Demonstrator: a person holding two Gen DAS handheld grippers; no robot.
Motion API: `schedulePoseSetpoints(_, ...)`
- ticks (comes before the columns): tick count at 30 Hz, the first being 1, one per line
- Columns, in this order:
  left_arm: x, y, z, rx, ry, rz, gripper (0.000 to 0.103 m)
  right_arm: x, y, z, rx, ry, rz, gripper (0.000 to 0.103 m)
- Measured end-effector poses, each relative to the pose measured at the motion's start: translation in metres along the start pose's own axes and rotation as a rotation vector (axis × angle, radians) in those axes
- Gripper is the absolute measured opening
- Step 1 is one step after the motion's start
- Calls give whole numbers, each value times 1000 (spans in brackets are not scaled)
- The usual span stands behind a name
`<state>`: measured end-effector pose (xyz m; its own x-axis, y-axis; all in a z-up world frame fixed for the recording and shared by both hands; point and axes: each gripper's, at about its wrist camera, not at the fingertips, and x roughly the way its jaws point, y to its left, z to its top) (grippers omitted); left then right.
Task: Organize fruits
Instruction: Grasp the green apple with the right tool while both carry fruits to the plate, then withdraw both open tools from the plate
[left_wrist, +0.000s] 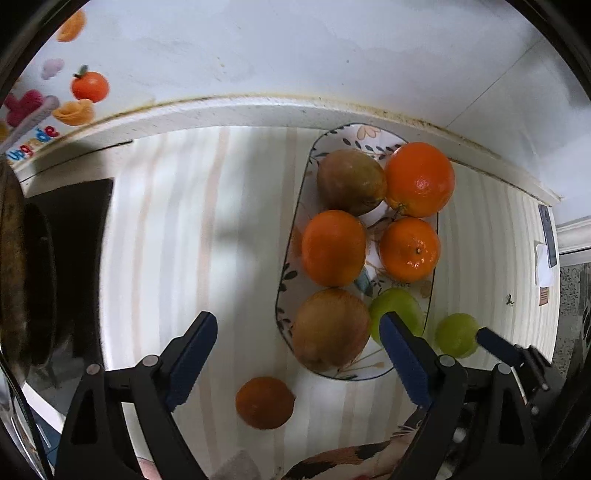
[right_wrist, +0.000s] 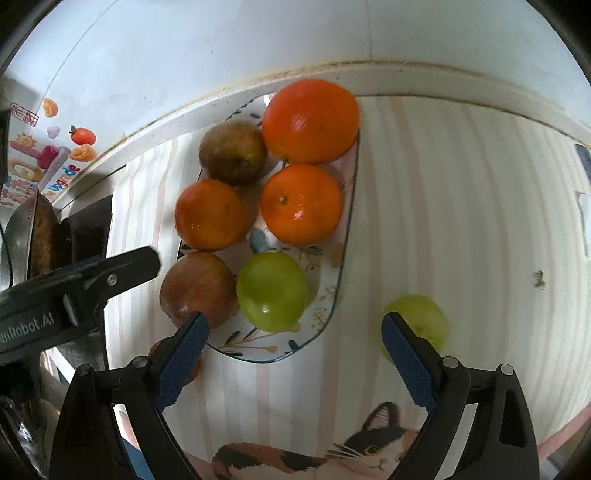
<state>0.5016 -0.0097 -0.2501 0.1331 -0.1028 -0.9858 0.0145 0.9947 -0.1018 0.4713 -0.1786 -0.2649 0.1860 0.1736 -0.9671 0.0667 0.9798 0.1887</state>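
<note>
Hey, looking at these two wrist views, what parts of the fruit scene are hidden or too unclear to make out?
- Loose orange: plain in the left wrist view; in the right wrist view almost all hidden behind the right gripper.
- Loose green fruit: its near side is covered by a blue finger pad.
- Plate: its floral bottom is mostly buried under fruit.
- Cat print: cut off by the bottom edge.
- Wall stickers: lettering blurred.

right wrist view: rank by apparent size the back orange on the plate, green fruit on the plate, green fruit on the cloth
1. Back orange, clearly the largest.
2. Green fruit on the plate.
3. Green fruit on the cloth looks smallest, but the right gripper hides part of it, so ranks 2 and 3 are unsure.
</note>
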Motion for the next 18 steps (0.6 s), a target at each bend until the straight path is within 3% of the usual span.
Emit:
schedulePoseSetpoints(5, -17, 2, -19, 21, -53, 57, 90, -20, -6, -9, -6, -34, -64, 97)
schedulePoseSetpoints(18, -80, 8, -65, 3, -210, 59, 90, -93, 4, -48, -33, -176, -105, 97)
